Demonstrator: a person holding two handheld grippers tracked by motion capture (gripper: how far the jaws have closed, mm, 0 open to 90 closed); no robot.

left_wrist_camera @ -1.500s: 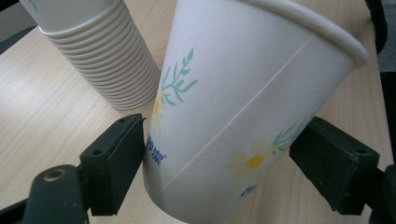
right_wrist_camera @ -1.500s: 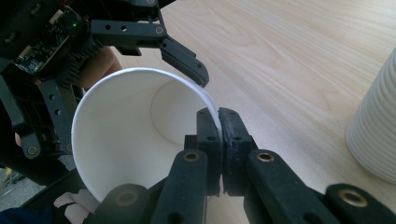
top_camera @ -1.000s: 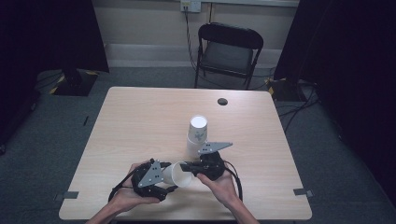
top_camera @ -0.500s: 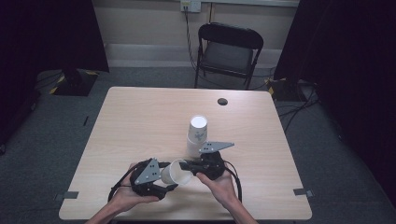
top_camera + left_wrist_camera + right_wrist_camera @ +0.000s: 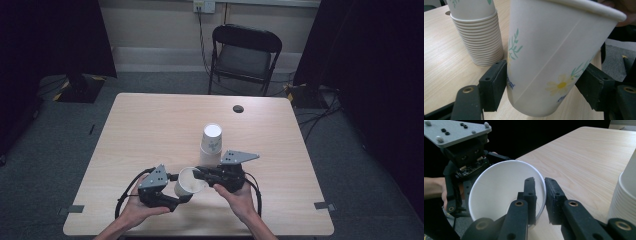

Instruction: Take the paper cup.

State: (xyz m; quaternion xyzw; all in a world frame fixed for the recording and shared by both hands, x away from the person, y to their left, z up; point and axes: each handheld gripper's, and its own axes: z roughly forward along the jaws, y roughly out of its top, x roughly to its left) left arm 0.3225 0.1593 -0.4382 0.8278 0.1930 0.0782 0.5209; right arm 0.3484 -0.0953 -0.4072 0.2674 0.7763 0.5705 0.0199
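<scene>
A white paper cup with a flower print hangs tilted just above the table near its front edge. My left gripper has just been closing, and its pads now press both sides of the cup's lower body. My left gripper is shut on it. My right gripper reaches in from the right. One jaw is inside the cup and the other outside the rim. My right gripper has just been opening, and a thin gap shows at the rim.
An upside-down stack of matching cups stands on the wooden table just beyond the grippers, close to both. A small black disc lies near the far edge. A folding chair stands behind the table.
Both hands and the cup stay in about the same place near the front edge. The high view is too small to show the jaws moving.
</scene>
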